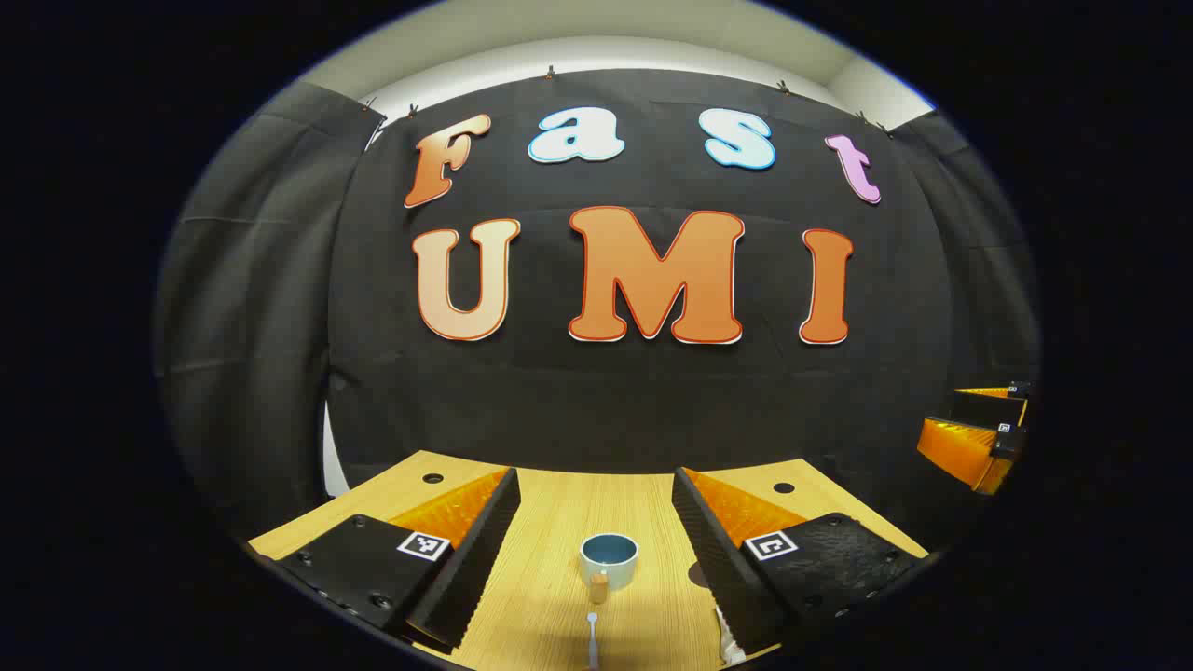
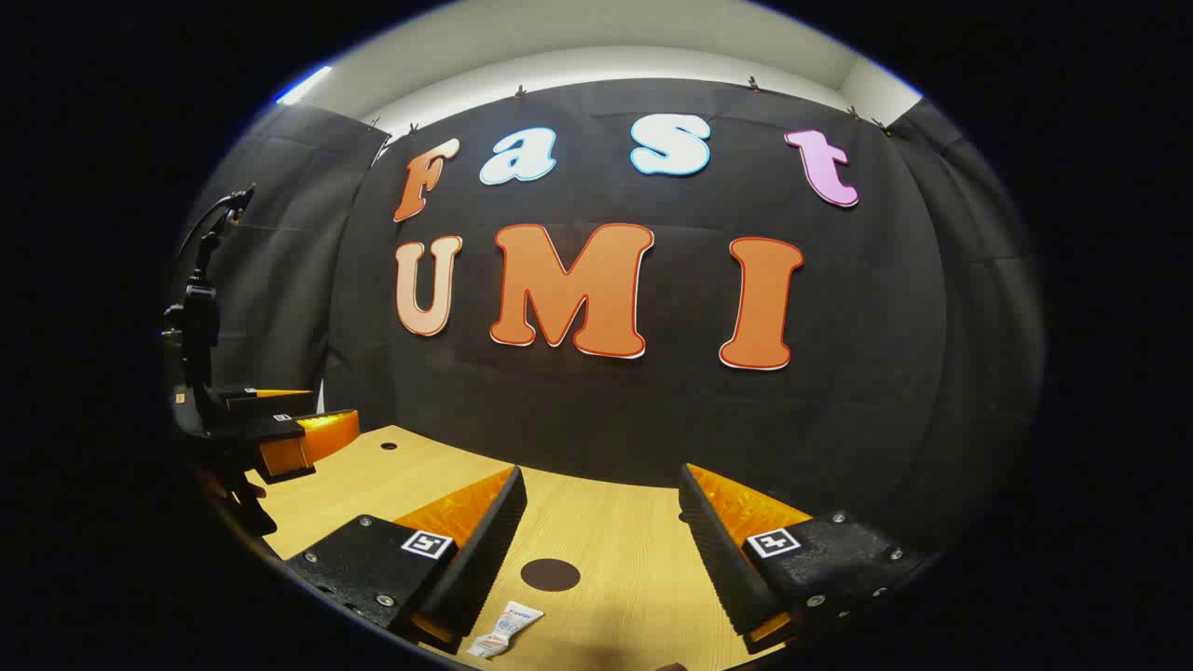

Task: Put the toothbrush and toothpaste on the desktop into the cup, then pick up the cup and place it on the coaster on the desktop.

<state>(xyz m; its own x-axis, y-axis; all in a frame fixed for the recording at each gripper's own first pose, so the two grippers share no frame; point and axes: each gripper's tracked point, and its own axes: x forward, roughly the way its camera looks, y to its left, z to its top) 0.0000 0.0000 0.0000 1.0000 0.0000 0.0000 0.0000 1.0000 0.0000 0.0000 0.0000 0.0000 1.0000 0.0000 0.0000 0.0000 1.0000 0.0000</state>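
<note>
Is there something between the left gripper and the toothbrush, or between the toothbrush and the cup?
Nothing visible blocks it. In the left gripper view the open left gripper frames the toothbrush, which lies on bare desktop just before the cup.

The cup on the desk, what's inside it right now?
The cup looks empty: only its blue inner wall shows from this low angle, and its bottom is hidden by the rim. The toothbrush lies on the desk in front of it.
</note>
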